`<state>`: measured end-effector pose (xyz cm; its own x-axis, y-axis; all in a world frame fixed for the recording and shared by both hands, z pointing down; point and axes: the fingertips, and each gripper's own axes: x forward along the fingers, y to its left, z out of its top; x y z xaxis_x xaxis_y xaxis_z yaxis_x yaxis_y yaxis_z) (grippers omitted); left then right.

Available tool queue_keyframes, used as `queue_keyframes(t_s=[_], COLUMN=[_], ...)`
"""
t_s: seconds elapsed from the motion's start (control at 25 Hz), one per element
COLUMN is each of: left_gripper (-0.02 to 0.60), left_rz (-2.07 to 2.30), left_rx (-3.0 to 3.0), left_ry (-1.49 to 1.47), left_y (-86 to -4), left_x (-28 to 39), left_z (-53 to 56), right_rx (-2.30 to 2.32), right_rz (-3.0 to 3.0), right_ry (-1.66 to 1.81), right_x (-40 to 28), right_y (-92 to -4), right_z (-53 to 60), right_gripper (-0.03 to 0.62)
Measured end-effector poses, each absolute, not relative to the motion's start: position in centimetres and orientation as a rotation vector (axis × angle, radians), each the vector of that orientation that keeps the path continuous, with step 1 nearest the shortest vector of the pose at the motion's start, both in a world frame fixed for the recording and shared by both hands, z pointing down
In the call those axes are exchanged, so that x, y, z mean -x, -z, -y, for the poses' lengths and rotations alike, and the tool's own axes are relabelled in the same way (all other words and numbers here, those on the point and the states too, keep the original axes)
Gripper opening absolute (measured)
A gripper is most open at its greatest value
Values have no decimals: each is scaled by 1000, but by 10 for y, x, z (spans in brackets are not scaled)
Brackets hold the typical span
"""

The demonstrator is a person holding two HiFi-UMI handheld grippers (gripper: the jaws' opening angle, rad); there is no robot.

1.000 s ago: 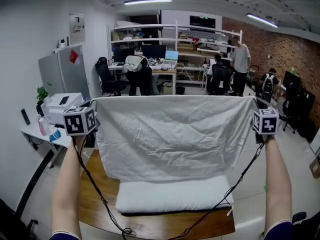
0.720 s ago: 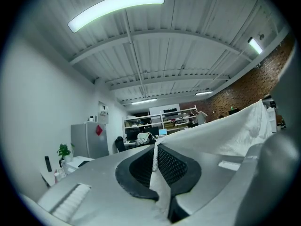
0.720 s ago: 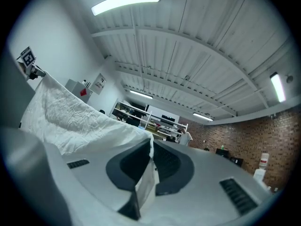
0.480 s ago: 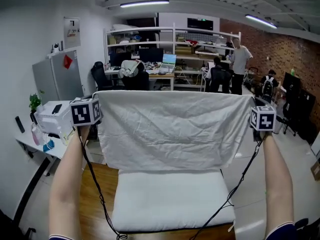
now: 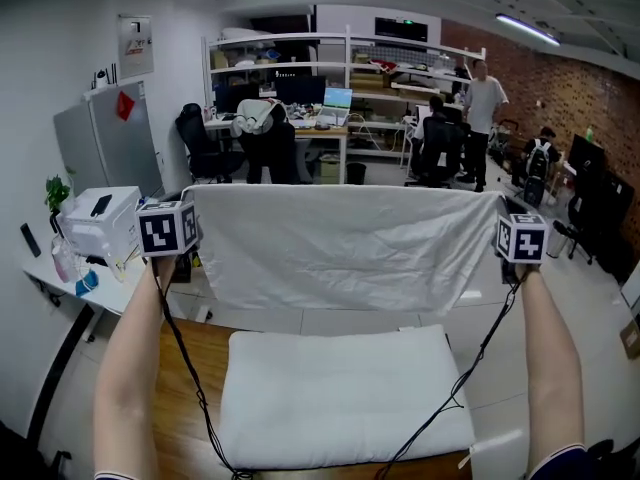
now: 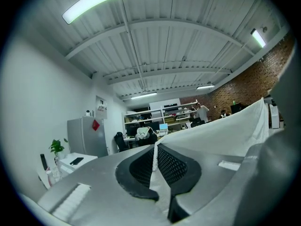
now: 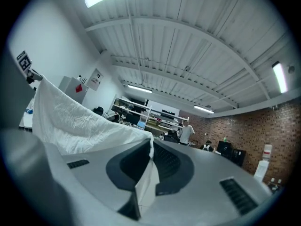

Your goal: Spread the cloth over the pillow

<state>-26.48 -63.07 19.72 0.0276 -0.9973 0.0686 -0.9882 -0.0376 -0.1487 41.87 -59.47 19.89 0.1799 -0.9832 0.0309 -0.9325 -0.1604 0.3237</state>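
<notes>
Arms stretched forward, a person holds a wrinkled white cloth (image 5: 340,248) up like a curtain between two hand-held tongs in an open-plan workshop. The left gripper (image 5: 183,226) is clamped tight on the sheet's upper left corner, with a thin fold of fabric pinched between its black mesh pads (image 6: 175,166). The right gripper (image 5: 515,236) nips the upper right corner in the same way. The top edge runs taut and level between them. The cloth hangs in the air past the far edge of a plump white rectangular pillow (image 5: 340,398), its lower hem clear of it. The pillow lies flat and uncovered on a brown wooden table (image 5: 185,363).
</notes>
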Motion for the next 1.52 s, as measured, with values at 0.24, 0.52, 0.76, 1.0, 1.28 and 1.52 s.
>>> queue_keyframes(t_s=[0.24,0.52,0.76,1.0,1.28,1.52], left_gripper=[12,12,12,12,12,12], left_rz=[-2139,-2169,-2240,-2270,-2268,-2306], left_rx=[2249,2317,2345,2415,2481,2508], left_ry=[380,510,617,695,737,756], left_y=[-260,-343,-408,-457,-490,-516], left_x=[263,258,266,261,263,269], left_z=[638,636,627,602,555,499], right_rx=[-2163,-2102,-2092,-2050,-2033,-2026], right_rz=[1825,1815,1814,1792,1802,1839], right_ry=[126,-18,-203,-286,-359,-410], right_x=[-422,-425,-419,-425,-424,-420], right_y=[-265,-347,-422,-466,-497,-517], right_z=[611,613,597,574,526,475], right_gripper=[35,35,35,35,35,35])
